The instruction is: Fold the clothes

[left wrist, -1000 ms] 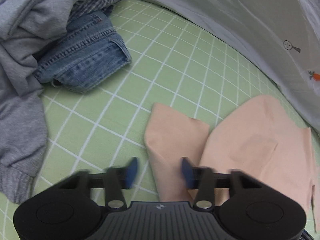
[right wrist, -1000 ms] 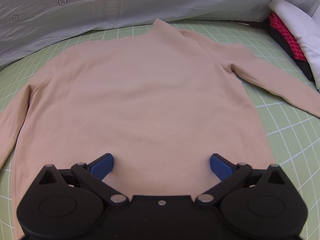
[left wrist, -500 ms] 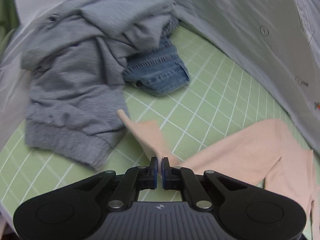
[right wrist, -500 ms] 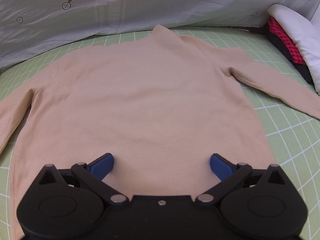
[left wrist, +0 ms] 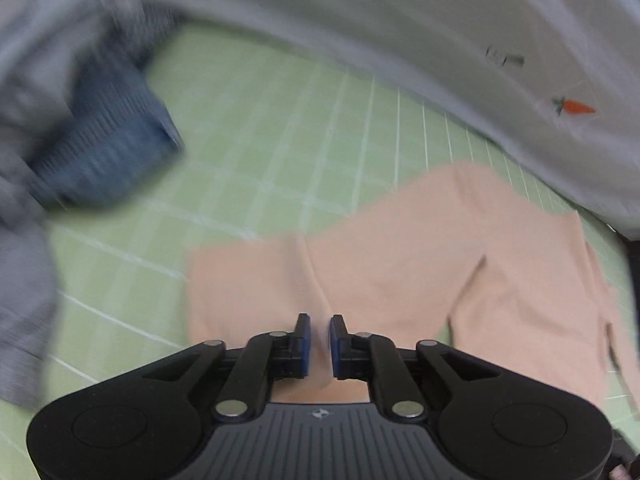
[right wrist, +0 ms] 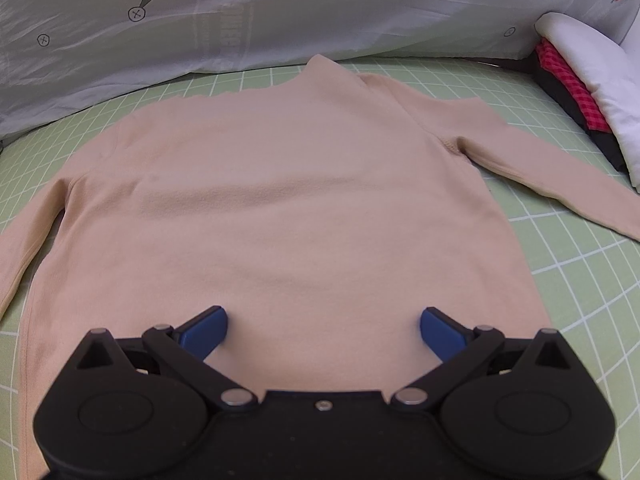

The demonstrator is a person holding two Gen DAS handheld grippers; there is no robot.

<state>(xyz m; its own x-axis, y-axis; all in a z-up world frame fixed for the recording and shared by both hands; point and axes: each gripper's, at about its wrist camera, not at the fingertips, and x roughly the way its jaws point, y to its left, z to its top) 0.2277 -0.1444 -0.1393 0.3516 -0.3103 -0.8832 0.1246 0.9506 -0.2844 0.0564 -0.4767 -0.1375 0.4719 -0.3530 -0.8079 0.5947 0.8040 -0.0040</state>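
Sleeve fabric sits pinched in the left gripper (left wrist: 319, 340), whose blue pads are drawn close together on a fold of the peach top's left sleeve (left wrist: 248, 284). A second ago those jaws stood apart just over the cuff; half a second ago they had closed and lifted it toward the grey sweatshirt (left wrist: 24, 264) and jeans (left wrist: 104, 152) piled at the left edge of the green grid mat (left wrist: 280, 128). Now the sleeve lies doubled back toward the body of the garment, and the left view is smeared with motion, so the arm is swinging inward. I judge the sleeve fold to be under way, not yet laid down.

Across the mat, the peach top (right wrist: 296, 208) lies flat, collar toward the far edge by the white printed sheet (right wrist: 360, 8), its right sleeve (right wrist: 560, 184) stretched toward the right edge near folded clothes (right wrist: 576, 80). Over the hem, the right gripper (right wrist: 323, 332) hovers with jaws wide, holding nothing, unchanged across the second.
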